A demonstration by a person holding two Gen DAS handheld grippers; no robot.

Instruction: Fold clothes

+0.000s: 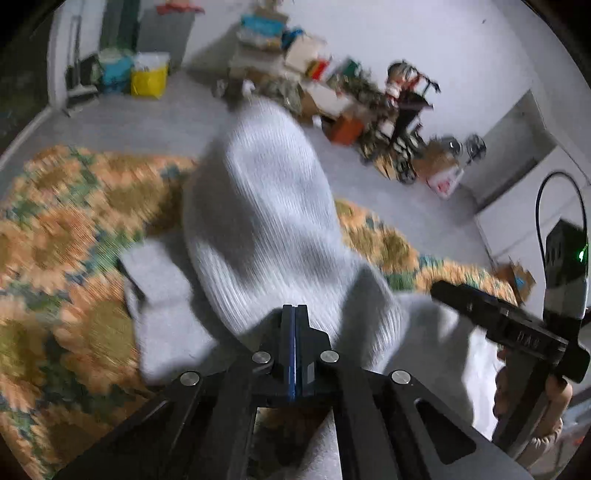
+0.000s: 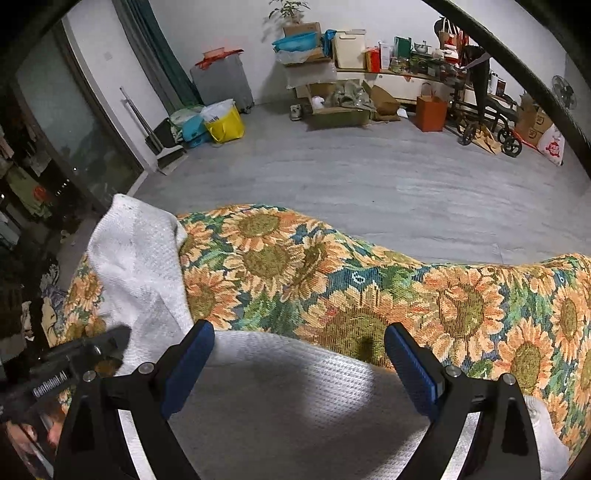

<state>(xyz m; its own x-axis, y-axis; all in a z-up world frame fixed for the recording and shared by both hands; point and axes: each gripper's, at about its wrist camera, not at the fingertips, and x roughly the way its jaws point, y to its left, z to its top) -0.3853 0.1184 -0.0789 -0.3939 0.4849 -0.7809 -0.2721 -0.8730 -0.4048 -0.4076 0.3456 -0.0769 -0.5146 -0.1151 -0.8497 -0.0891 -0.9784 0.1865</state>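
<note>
Left wrist view shows the left gripper [image 1: 294, 314] with jaws pinched shut on a white knit garment [image 1: 258, 221], lifted toward twelve o'clock over the sunflower blanket [image 1: 74, 221]. Right gripper [image 2: 299, 354] spreads its jaws wide, empty, above more of it. Soft, light, floppy cloth: an edge or corner seems the best hold.

Both wrist views close, low over sunflower cloth [image 2: 369, 288], facing cluttered far wall.

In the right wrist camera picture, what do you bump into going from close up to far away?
right gripper → white garment → sunflower blanket → grey floor → yellow bag → grey suitcase → white wall
</note>
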